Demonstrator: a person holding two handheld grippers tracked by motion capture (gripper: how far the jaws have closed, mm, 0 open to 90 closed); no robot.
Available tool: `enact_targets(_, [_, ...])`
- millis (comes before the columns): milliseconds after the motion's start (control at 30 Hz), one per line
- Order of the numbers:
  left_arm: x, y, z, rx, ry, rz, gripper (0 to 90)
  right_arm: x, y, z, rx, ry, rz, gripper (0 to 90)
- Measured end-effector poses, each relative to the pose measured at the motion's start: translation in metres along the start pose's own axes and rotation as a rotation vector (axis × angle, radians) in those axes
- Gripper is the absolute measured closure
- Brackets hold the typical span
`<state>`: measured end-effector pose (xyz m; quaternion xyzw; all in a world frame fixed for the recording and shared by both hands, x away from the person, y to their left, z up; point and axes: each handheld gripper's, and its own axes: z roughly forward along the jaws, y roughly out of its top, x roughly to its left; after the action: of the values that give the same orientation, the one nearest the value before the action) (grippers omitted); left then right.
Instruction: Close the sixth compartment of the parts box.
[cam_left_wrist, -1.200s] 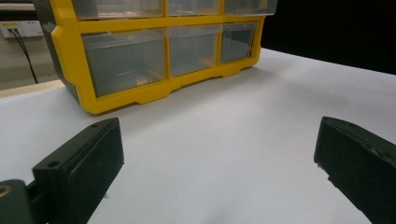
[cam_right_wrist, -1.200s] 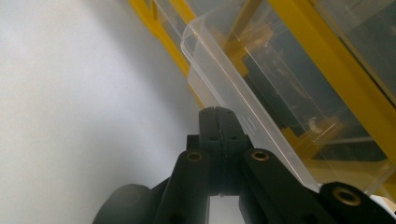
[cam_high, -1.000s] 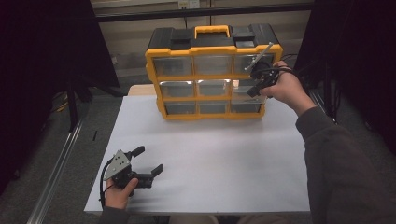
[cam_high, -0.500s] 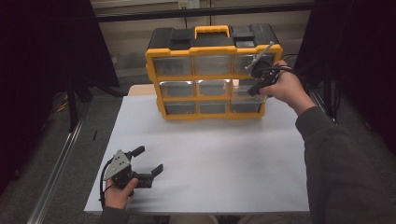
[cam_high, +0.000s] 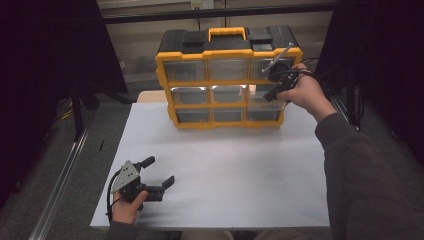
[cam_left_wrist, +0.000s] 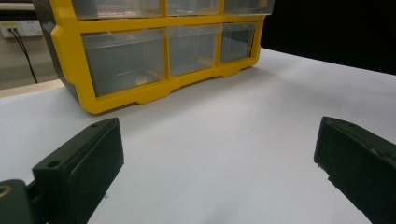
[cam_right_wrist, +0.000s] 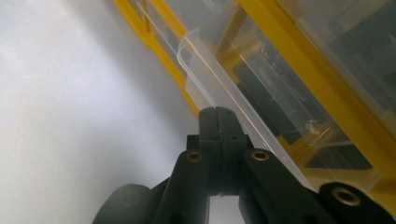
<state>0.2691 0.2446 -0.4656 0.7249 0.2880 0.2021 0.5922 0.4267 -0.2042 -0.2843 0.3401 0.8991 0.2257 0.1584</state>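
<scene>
At drawer (cam_high: 265, 95), closed right gripper (cam_high: 274, 82)

I count one yellow and black plastic organiser case (cam_high: 227, 75) with nine clear plastic drawers (cam_high: 227, 93), three rows of three. It has one yellow carry handle (cam_high: 227, 33). I hold two black hand-held grippers, one (cam_high: 159, 172) left, one (cam_high: 272, 82) right.

Nothing has shifted — right gripper (cam_high: 272, 82) and left gripper (cam_high: 156, 172) sit as before.
</scene>
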Motion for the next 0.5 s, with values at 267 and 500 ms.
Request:
enact_targets(267, [-0.0011,0.0001,-0.0002,-0.001,0.012,-0.010,1.5,0.0021,0.0017,0.0058,0.017,-0.014,-0.012,90.0])
enact_targets(500, [-0.0004,0.0000,-0.0005,0.004,0.013,-0.004,1.5,0.0009,0.0021,0.0071,0.014,-0.018,-0.008,90.0])
